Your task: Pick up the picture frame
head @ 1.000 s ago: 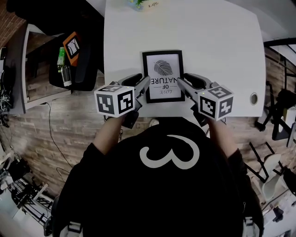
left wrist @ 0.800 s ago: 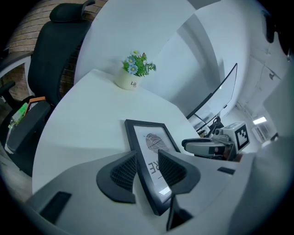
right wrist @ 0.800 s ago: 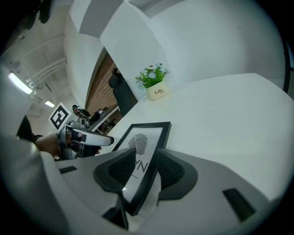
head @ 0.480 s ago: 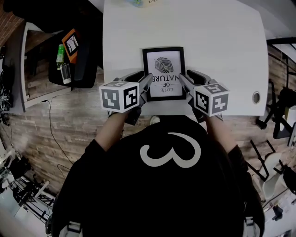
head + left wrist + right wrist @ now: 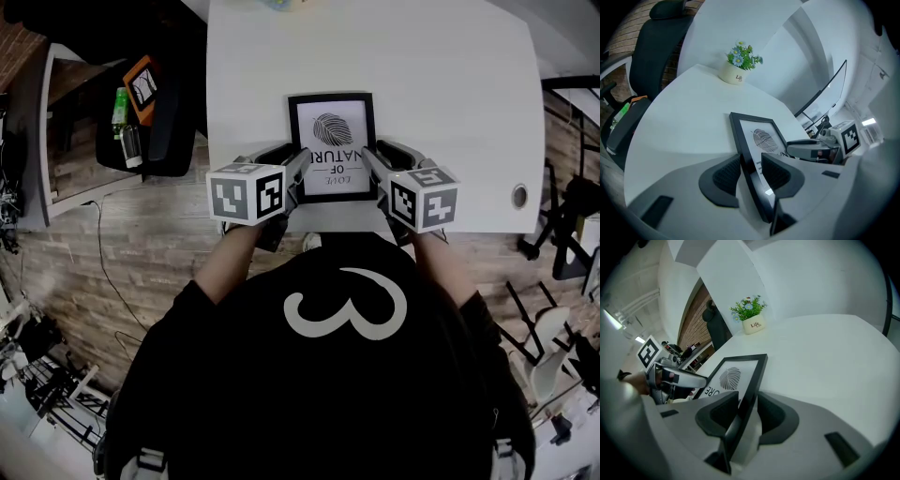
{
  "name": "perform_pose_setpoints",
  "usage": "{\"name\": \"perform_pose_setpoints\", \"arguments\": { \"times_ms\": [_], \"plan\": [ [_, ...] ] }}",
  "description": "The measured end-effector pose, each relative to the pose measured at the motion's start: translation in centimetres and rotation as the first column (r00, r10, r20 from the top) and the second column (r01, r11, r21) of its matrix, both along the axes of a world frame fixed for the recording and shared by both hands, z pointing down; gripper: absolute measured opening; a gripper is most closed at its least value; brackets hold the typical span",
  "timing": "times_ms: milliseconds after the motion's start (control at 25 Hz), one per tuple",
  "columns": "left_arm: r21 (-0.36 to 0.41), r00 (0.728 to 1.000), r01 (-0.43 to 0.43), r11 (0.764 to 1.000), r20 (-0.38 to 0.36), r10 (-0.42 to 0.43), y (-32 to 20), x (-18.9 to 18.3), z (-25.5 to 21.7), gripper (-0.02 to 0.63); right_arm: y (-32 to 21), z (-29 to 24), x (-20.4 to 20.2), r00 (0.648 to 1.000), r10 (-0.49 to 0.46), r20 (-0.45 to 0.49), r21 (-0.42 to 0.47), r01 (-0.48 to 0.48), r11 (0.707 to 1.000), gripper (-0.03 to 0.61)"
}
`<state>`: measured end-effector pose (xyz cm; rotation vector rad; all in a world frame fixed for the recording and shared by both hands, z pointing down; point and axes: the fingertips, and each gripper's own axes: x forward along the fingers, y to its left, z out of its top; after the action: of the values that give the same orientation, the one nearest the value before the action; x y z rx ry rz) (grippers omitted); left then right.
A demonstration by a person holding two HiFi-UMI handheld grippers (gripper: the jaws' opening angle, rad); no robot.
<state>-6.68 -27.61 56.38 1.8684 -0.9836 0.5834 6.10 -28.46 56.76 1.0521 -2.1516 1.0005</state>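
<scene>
The black picture frame (image 5: 331, 141), with a leaf print and lettering, sits at the near edge of the white table (image 5: 450, 103). My left gripper (image 5: 296, 171) is shut on its left edge and my right gripper (image 5: 369, 165) on its right edge. In the left gripper view the frame (image 5: 761, 136) runs between the two dark pads of the left gripper (image 5: 751, 169), with the right gripper (image 5: 808, 147) across from it. The right gripper view shows the frame (image 5: 738, 373) pinched in the right gripper (image 5: 746, 412), and the left gripper (image 5: 679, 377) on the far side.
A small white pot of flowers (image 5: 737, 70) stands at the table's far edge. A black office chair (image 5: 173, 112) and a shelf with a green bottle (image 5: 122, 111) are to the left. A cable hole (image 5: 518, 197) is at the table's right corner.
Both grippers have drawn slightly closer together on the frame's sides. The frame has shifted a little away from the table's near edge.
</scene>
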Motion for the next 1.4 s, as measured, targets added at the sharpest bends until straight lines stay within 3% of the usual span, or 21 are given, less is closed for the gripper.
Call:
{"name": "perform_pose_setpoints", "arguments": {
  "times_ms": [680, 1400],
  "plan": [
    [0.028, 0.997, 0.016, 0.999, 0.078, -0.019, 0.15, -0.45, 0.53, 0.104, 0.03, 0.26, -0.12, 0.998, 0.043, -0.043, 0.023, -0.042, 0.999, 0.126],
    [0.042, 0.995, 0.003, 0.999, 0.098, -0.007, 0.08, -0.48, 0.37, 0.101, -0.12, 0.15, -0.05, 0.995, 0.090, -0.043, 0.015, -0.089, 0.996, 0.107]
  ]
}}
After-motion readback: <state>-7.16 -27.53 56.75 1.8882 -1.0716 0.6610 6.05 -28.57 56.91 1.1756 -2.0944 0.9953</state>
